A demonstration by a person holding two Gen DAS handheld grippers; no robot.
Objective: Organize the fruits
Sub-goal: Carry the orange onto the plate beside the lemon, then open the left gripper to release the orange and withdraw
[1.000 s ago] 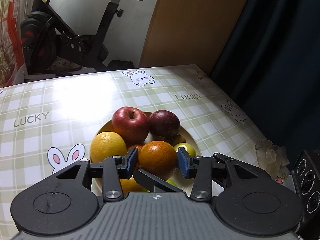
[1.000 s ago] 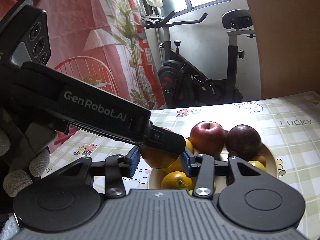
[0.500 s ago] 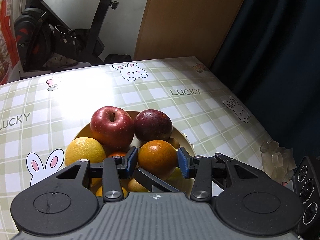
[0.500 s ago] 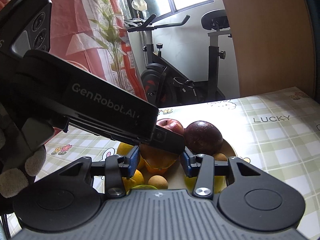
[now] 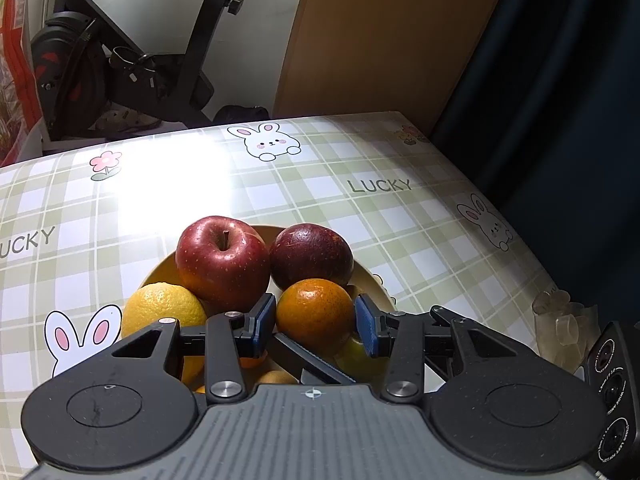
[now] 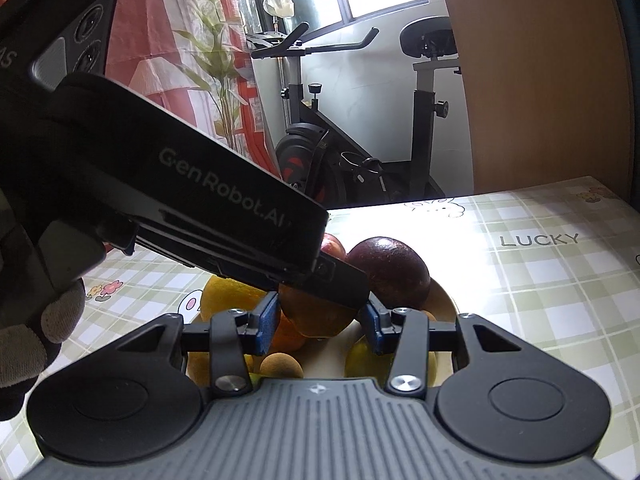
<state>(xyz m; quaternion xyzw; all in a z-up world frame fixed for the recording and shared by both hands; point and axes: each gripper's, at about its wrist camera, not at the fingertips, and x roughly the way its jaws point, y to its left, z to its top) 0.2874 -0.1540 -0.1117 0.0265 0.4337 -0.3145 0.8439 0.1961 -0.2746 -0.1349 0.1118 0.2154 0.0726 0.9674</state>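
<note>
An orange (image 5: 314, 314) hangs just above a yellow plate (image 5: 160, 268) piled with fruit. My left gripper (image 5: 316, 322) is shut on it, blue pads at its sides. My right gripper (image 6: 320, 324) is shut on the same orange (image 6: 316, 320) from another side; one of its fingers (image 5: 312, 360) crosses beneath the fruit. The left gripper's black body (image 6: 224, 196) hides the orange's top in the right wrist view. On the plate lie a red apple (image 5: 222, 258), a dark red apple (image 5: 312, 256), a yellow citrus (image 5: 160, 308) and a green fruit (image 5: 356, 356).
The plate stands on a green checked tablecloth (image 5: 360, 184). A clear plastic item (image 5: 560, 328) sits near the table's right edge. Beyond the far edge are an exercise bike (image 5: 120, 60), a wooden panel (image 5: 380, 32) and a dark curtain (image 5: 560, 80). A gloved hand (image 6: 24, 340) holds the left gripper.
Both grippers have moved forward and slightly down over the plate with the orange between them. The piled fruit now lies closer beneath. Neither grip has changed.
</note>
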